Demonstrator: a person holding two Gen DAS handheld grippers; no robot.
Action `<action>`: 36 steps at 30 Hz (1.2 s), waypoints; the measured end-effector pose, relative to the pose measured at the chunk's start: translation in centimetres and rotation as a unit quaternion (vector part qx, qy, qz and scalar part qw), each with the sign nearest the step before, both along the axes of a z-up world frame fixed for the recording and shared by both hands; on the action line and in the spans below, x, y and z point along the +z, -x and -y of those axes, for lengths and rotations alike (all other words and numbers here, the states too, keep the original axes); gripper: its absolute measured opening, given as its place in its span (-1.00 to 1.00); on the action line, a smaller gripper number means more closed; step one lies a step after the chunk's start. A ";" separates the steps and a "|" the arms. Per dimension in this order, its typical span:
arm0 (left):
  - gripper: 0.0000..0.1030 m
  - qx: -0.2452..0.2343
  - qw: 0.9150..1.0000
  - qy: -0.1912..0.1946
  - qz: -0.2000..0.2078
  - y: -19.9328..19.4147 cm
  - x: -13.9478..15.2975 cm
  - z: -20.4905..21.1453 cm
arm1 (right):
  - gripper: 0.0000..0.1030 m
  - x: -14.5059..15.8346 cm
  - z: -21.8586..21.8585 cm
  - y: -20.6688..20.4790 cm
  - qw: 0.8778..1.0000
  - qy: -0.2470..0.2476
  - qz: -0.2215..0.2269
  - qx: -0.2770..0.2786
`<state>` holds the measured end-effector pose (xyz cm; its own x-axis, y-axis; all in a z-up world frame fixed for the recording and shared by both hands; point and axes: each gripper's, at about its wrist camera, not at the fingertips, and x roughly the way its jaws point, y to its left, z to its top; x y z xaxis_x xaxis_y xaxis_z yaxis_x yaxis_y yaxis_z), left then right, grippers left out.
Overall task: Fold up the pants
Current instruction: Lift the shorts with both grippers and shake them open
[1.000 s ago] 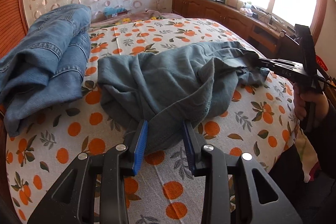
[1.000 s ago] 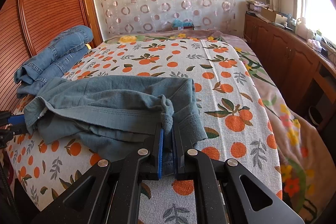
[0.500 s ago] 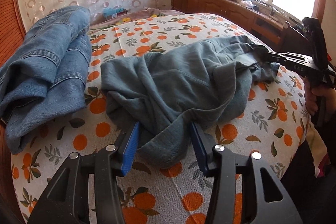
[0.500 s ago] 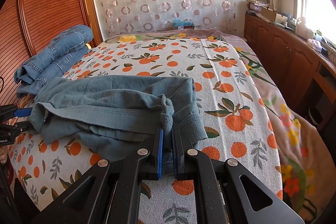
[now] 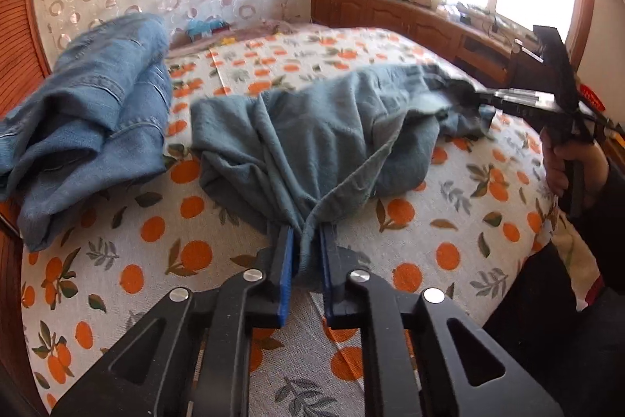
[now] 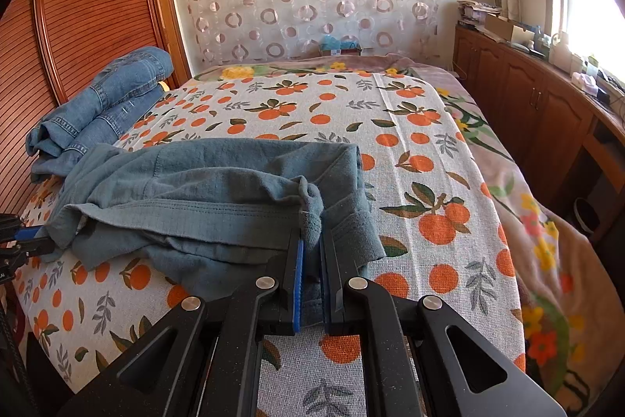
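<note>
Teal cotton, soft and rumpled: that is the pair of grey-blue pants [image 5: 320,139] bunched across the middle of the left wrist view, lying on the orange-printed bedspread [image 5: 156,260]. Your left gripper [image 5: 304,241] at bottom centre has its blue-padded fingers [image 5: 287,260] pressed in on a gathered edge of the fabric, which fans up and away from the pinch. Your right gripper [image 6: 310,245], bottom centre in its own view, is pinching a thick hemmed fold, a small knot of cloth bulging just above the tips.

So both ends look held, and the step in hand, I'd judge, is pulling the pants out flat before any fold. Do it well: draw your hands apart evenly, keeping the cloth low over the bedspread so the slack in the middle runs out rather than twisting. Watch that ridge of seam in the right wrist view; if it rolls, the layers won't line up. Keep both grips firm, since a bunched edge may slip out as tension comes on.

The pile of blue denim jeans [image 5: 90,120] sits at the left of the left wrist view, just beside the pants; steer clear so you don't drag it. The wooden sideboard [image 6: 547,112] runs down the right edge, well apart.
</note>
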<state>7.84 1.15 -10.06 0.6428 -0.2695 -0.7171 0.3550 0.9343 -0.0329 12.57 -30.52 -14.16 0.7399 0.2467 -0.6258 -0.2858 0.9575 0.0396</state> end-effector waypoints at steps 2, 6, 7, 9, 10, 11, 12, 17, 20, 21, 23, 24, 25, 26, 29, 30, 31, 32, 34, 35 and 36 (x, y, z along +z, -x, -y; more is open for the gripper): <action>-0.80 0.018 0.999 0.018 0.033 0.7 1.4 -0.6 | -0.87 0.0 0.0 0.0 1.000 0.000 0.001 0.000; -0.83 0.058 0.993 0.031 0.097 1.4 4.8 -1.8 | -0.87 0.1 0.3 0.0 1.000 -0.010 0.002 0.006; -0.83 0.064 0.991 0.028 0.110 1.3 5.7 -1.9 | -0.87 0.3 0.3 0.1 1.000 -0.012 0.002 0.010; -0.83 0.072 0.989 0.020 0.131 1.0 7.3 -2.1 | -0.87 1.4 0.6 0.7 0.999 -0.030 0.013 0.018; -0.83 0.075 0.986 0.011 0.145 0.8 8.3 -2.0 | -0.87 2.1 0.8 1.0 0.999 -0.039 0.019 0.019; -0.83 0.076 0.985 0.004 0.155 0.7 9.1 -1.9 | -0.87 3.1 1.1 1.5 0.998 -0.048 0.029 0.020; -0.83 0.079 0.982 -0.006 0.170 0.5 10.2 -1.8 | -0.87 4.4 1.5 2.1 0.997 -0.059 0.043 0.021; -0.82 0.096 0.973 -0.025 0.207 -0.3 13.7 -2.3 | -0.88 12.2 3.9 5.6 0.984 -0.111 0.132 0.032; -0.79 0.088 0.979 -0.032 0.181 -1.3 12.5 -2.2 | -0.88 15.4 5.1 7.0 0.978 -0.115 0.170 0.031; -0.78 0.081 0.982 -0.033 0.170 -1.6 11.4 -2.0 | -0.88 15.9 5.3 7.1 0.978 -0.110 0.175 0.029; -0.75 0.067 0.988 -0.032 0.139 -1.9 9.3 -1.6 | -0.88 15.8 5.5 6.7 0.980 -0.094 0.173 0.021; -0.75 0.062 0.990 -0.032 0.125 -2.3 8.6 -1.3 | -0.88 15.3 5.6 6.3 0.982 -0.089 0.167 0.017; -0.75 0.057 0.992 -0.031 0.110 -2.5 7.6 -1.1 | -0.88 14.8 5.6 5.9 0.984 -0.085 0.158 0.013; -0.75 0.054 0.994 -0.031 0.095 -2.7 6.5 -0.8 | -0.88 14.2 5.6 5.5 0.985 -0.082 0.152 0.008; -0.74 0.053 0.996 -0.039 0.056 -3.1 3.7 0.0 | -0.88 13.1 5.7 4.5 0.987 -0.075 0.141 -0.007; -0.74 0.056 0.997 -0.041 0.042 -3.2 2.7 0.1 | -0.88 12.8 5.9 4.3 0.988 -0.075 0.137 -0.013; -0.74 0.056 0.997 -0.041 0.032 -3.3 2.1 0.2 | -0.88 12.6 6.0 3.9 0.988 -0.076 0.134 -0.017; -0.74 0.056 0.997 -0.041 0.023 -3.3 1.6 0.2 | -0.88 12.7 5.8 3.4 0.988 -0.078 0.130 -0.019; -0.74 0.056 0.998 -0.035 0.014 -3.3 0.9 0.2 | -0.88 12.6 5.4 3.1 0.989 -0.077 0.124 -0.021; -0.72 0.057 0.998 -0.033 0.011 -3.3 0.7 0.1 | -0.88 12.7 4.9 2.7 0.989 -0.074 0.122 -0.022; -0.67 0.059 0.998 -0.032 0.010 -3.1 0.4 0.2 | -0.88 13.0 4.6 2.7 0.990 -0.071 0.122 -0.023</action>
